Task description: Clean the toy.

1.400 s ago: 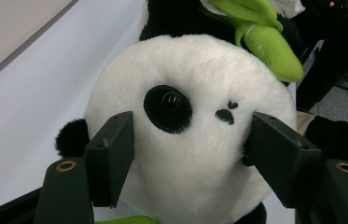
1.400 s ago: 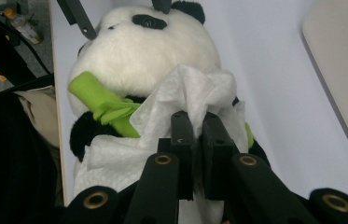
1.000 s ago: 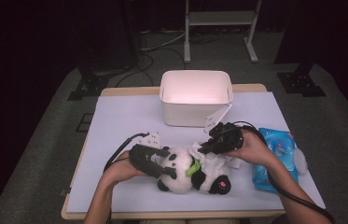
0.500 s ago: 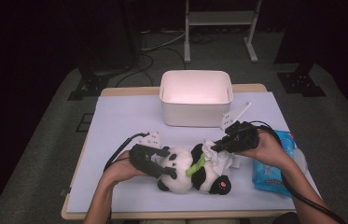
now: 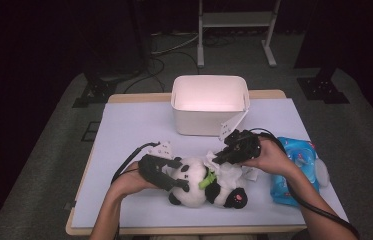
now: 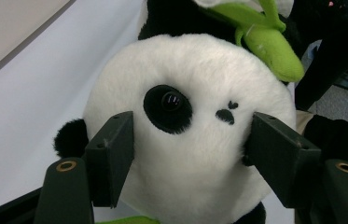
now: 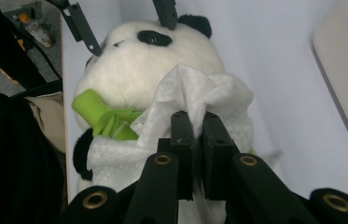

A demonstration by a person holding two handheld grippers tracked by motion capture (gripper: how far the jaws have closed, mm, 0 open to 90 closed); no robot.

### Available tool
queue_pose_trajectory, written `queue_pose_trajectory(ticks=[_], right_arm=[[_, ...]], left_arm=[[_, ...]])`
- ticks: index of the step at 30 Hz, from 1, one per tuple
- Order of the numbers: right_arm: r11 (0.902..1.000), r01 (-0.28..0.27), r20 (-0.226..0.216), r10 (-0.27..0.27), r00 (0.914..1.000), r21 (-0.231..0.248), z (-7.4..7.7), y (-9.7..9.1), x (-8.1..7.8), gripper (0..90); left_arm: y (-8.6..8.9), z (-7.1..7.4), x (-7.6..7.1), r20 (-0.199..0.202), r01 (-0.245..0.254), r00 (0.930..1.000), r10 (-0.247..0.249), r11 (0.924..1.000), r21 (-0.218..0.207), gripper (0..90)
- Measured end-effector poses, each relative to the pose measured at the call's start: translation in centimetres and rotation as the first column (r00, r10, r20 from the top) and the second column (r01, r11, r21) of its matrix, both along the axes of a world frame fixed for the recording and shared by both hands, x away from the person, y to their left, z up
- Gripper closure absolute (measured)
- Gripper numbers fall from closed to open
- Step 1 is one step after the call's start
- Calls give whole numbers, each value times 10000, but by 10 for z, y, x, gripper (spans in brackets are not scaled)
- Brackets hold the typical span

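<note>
A white-covered table (image 5: 134, 125) stood in a dark room, a white bin (image 5: 209, 102) at its far edge and a plush panda (image 5: 204, 185) lying near the front. The left gripper (image 6: 190, 154) clamped the panda's head. The right gripper (image 7: 198, 128) pinched a white wipe (image 7: 195, 95) against the panda's body.

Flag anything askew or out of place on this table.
Nothing looks damaged or spilled. The panda toy lies on its side, head clamped by the left gripper, while the right gripper pinches a crumpled white wipe against it. The blue wipes pack sits at the table's right edge.
</note>
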State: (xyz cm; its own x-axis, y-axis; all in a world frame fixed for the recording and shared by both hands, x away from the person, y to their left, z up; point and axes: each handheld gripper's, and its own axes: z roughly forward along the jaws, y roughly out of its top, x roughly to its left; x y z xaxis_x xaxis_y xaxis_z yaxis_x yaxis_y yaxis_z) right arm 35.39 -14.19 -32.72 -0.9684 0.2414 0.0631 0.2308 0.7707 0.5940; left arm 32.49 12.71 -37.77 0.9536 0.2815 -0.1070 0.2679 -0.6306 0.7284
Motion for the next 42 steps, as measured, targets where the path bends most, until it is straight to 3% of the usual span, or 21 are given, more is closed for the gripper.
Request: queue_pose_trajectory(ticks=[5,19,27,42], right_arm=[[9995,-275,49,276,9996,-157,-1,7,-2,844],[9997,66,-201,-61,9998,233,-6,-18,-12,842],[9998,-134,129,132,9998,166,-7,-10,-16,843],[9979,311,-173,-302,9994,577,-25,-39,-26,843]], left_arm=[[0,0,0,16,5,10000,-5,10000,-35,319],[-1,1,-1,91,37,10000,-37,10000,14,317],[-1,0,-1,89,50,9999,-51,10000,50,316],[-2,1,-1,74,30,10000,-30,10000,6,286]])
